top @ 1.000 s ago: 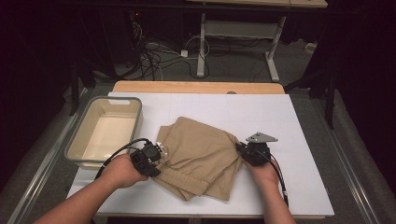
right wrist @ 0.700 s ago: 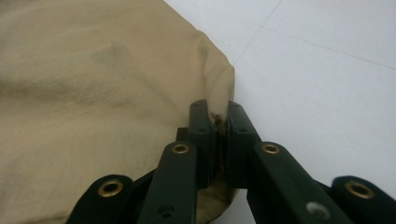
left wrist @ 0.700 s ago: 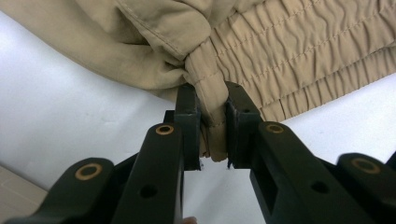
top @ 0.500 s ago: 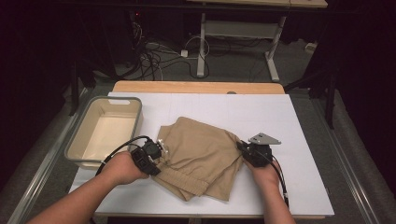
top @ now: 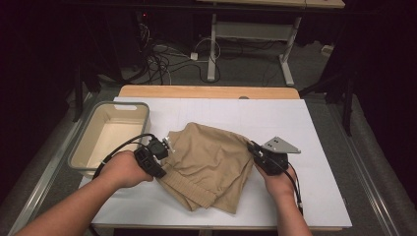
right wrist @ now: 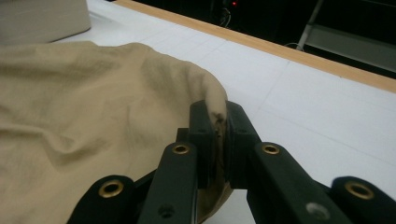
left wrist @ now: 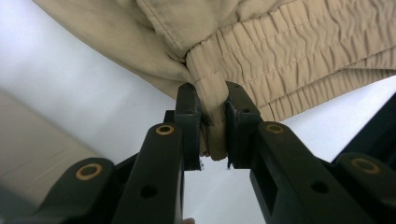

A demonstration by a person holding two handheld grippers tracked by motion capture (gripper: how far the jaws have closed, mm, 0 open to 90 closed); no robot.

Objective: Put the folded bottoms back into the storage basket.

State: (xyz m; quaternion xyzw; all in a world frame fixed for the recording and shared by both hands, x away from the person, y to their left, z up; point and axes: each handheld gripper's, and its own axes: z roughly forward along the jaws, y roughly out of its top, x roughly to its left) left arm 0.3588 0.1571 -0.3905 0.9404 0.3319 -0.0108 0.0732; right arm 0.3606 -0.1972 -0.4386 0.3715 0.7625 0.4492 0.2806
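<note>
Dark floor with tangled cables and the legs of a metal frame was seen beyond a white-covered table (top: 314,123) edged at its far side by a wooden strip (top: 206,92). On the white surface, near the middle and toward the person's side, a pair of tan shorts (top: 211,162) was spread in loose folds, its gathered elastic waistband (left wrist: 299,56) seen in the left gripper view. An empty beige bin (top: 83,142) was set at the table's left edge, just beside the shorts but apart from them. The left gripper (top: 164,150) was held at the left edge of the garment, and its jaws were clamped on a fold of the waistband, the cloth being pinched between the pads. The right gripper (top: 253,149), topped by a grey three-cornered plate, was held at the garment's right edge, its jaws pressed together on a bunched fold of the tan fabric.
</note>
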